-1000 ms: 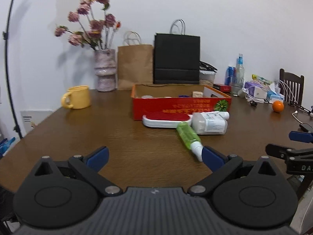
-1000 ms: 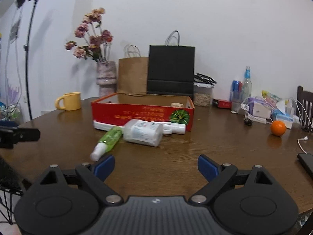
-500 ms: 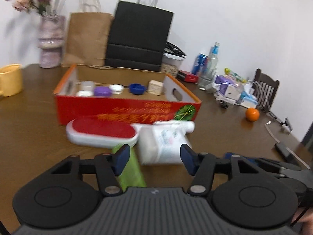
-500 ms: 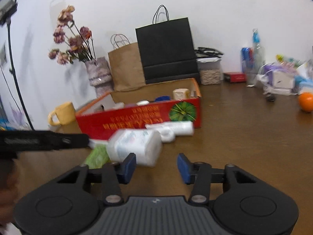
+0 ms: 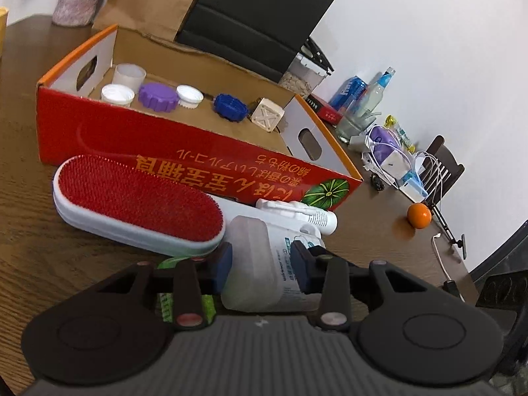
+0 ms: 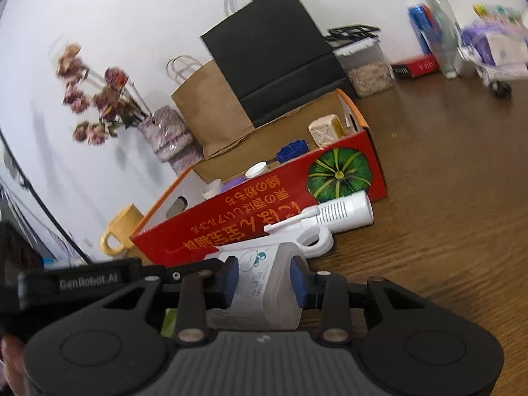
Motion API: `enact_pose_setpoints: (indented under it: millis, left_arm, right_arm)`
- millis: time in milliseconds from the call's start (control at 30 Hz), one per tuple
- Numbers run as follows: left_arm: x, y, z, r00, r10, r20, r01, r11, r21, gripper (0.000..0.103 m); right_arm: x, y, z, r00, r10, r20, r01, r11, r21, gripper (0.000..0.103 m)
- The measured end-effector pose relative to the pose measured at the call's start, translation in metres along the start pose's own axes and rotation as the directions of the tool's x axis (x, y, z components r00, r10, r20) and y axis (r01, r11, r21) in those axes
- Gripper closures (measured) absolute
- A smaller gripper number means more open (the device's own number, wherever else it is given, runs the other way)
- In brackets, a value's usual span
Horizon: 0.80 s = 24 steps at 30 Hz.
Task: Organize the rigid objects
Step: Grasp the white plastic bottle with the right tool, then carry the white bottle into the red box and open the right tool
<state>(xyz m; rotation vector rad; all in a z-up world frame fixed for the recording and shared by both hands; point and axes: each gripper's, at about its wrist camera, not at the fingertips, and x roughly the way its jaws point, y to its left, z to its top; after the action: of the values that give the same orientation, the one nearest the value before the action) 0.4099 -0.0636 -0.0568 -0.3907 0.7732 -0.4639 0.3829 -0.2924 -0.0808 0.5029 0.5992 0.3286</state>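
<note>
- The left gripper (image 5: 260,264) straddles the white plastic bottle (image 5: 260,264), which lies on its side on the wooden table (image 5: 29,217); a blue pad sits against each flank, so it appears clamped on the bottle
- The right gripper (image 6: 264,279) closes on the same bottle (image 6: 264,283) from the other end; both blue pads press its label
- A lint brush (image 5: 138,201) with a red bristle face lies at 10 o'clock from the bottle in the left wrist view, its white rim just beside the left pad
- A green tube (image 5: 184,297) shows under the left gripper's fingers, mostly hidden
- A white spray bottle (image 6: 330,221) lies at 1 o'clock from the white bottle in the right wrist view, against the front wall of the red cardboard box (image 5: 184,161)
- Inside the box: a purple cap (image 5: 158,96), a blue cap (image 5: 230,107), white caps (image 5: 117,94) and a beige cube (image 5: 266,118)
- At 3 o'clock an orange (image 5: 419,216) sits well apart on the table
</note>
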Motion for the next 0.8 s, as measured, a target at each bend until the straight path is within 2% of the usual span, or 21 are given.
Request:
enact_pose_setpoints:
  millis: [67, 167, 333, 533, 667, 800]
  left_arm:
    - [-0.005, -0.007, -0.004, 0.999, 0.019, 0.025, -0.02, 0.999, 0.041, 0.067]
    - [-0.022, -0.022, -0.014, 0.996, 0.033, 0.082, -0.041, 0.994, 0.103, 0.067]
    - [-0.072, -0.038, -0.043, 0.985, 0.001, 0.174, -0.022, 0.993, 0.12, 0.068]
    - [-0.146, -0.06, -0.097, 0.949, -0.011, 0.316, -0.043, 0.986, 0.164, 0.068]
    - [-0.168, -0.061, -0.11, 0.942, -0.041, 0.333, -0.009, 0.989, 0.146, 0.068]
    - [-0.183, -0.066, -0.114, 0.93, -0.04, 0.364, -0.017, 0.988, 0.153, 0.068]
  right_arm:
    - [-0.002, 0.002, -0.001, 1.0, -0.009, 0.007, 0.009, 1.0, -0.002, 0.077]
    - [-0.015, 0.015, -0.004, 0.999, -0.029, 0.041, 0.031, 0.998, -0.049, 0.077]
    - [-0.06, 0.042, -0.02, 0.992, -0.001, 0.124, 0.018, 0.991, -0.135, 0.077]
    - [-0.13, 0.076, -0.063, 0.969, 0.056, 0.241, -0.005, 0.978, -0.208, 0.077]
    - [-0.155, 0.094, -0.076, 0.958, 0.061, 0.279, 0.016, 0.964, -0.266, 0.077]
    - [-0.168, 0.1, -0.08, 0.953, 0.08, 0.293, -0.001, 0.965, -0.261, 0.077]
